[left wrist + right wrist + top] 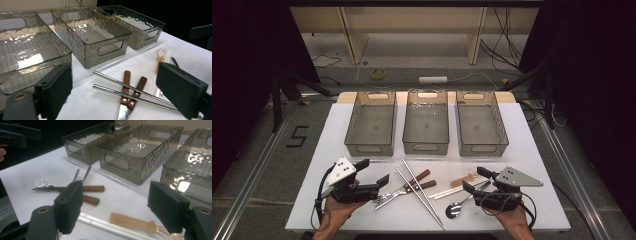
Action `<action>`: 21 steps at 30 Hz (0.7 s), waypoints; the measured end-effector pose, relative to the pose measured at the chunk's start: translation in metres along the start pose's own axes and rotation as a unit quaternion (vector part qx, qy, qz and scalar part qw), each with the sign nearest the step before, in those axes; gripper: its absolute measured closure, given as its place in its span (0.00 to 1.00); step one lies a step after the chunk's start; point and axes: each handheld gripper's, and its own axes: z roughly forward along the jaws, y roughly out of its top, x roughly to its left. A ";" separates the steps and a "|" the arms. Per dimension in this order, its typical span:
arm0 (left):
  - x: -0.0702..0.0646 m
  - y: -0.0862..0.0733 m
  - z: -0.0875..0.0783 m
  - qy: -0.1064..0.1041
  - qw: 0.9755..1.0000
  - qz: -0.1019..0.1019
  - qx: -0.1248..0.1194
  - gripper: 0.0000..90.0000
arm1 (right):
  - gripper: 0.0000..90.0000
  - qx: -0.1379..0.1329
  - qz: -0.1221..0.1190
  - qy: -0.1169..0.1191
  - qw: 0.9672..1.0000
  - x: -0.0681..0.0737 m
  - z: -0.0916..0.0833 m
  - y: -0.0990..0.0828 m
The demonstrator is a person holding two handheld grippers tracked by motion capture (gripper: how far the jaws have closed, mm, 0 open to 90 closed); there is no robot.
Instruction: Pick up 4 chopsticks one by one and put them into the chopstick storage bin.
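Cutlery (412, 187) unmarked; floor figure "5" (298, 136) legible.

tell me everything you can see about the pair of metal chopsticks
The pair of long silver metal chopsticks are thin, shiny rods lying flat on the white table, in front of the middle bin. They run side by side, converging slightly toward the near end. They lie across the two wooden-handled utensils, resting on the handles. Neither gripper touches them.
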 end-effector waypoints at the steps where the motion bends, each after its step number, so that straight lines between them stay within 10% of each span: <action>1: 0.000 0.000 0.000 0.000 1.000 0.000 0.000 0.15 | 0.34 0.003 0.002 0.001 1.000 0.000 0.001 0.000; 21: 0.000 0.000 0.001 0.002 1.000 -0.003 0.000 0.15 | 0.44 0.094 -0.005 0.044 0.995 0.028 0.035 0.013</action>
